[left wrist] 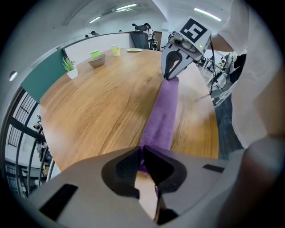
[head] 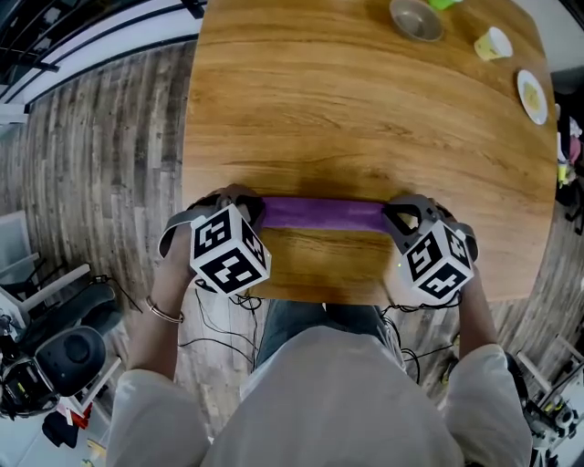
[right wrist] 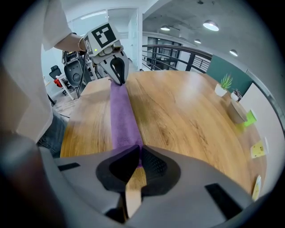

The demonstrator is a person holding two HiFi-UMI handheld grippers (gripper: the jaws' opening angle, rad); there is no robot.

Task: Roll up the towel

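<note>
A purple towel (head: 321, 213), folded into a long narrow band, lies across the near part of the wooden table (head: 365, 119). My left gripper (head: 258, 212) is shut on its left end and my right gripper (head: 389, 217) on its right end. In the left gripper view the towel (left wrist: 163, 116) stretches from my left gripper (left wrist: 141, 153) to the right gripper (left wrist: 171, 75). In the right gripper view the towel (right wrist: 123, 120) runs from my right gripper (right wrist: 138, 152) to the left gripper (right wrist: 119, 79). Both grippers point steeply down.
At the far right of the table stand a grey bowl (head: 416, 18), a small yellow cup (head: 494, 43) and a plate (head: 532, 95). A small potted plant (left wrist: 69, 67) stands at the far edge. The table's front edge (head: 319, 299) lies just below the towel.
</note>
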